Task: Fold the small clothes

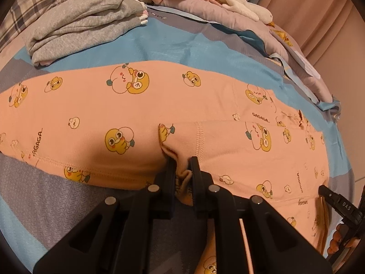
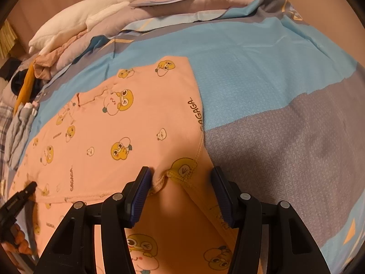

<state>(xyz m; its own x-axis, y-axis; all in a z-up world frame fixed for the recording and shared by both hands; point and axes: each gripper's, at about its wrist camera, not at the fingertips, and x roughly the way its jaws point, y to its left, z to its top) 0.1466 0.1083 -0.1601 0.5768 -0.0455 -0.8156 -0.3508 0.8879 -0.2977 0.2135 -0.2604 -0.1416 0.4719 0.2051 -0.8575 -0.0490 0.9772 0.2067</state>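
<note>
peach cartoon-print cotton garment [image 1: 141, 111]: spread flat on blue-and-grey bed cover [image 2: 262, 86] | left gripper [image 1: 181, 171]: jaws clenched on bunched garment hem | right gripper [image 2: 181, 182]: jaws released, straddling hem corner

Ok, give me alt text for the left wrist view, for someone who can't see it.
The left gripper is shut on a bunched edge of a peach cartoon-print garment spread across a blue and grey bedspread. Folded grey clothes sit behind at the left, a white plush toy at the back.
</note>
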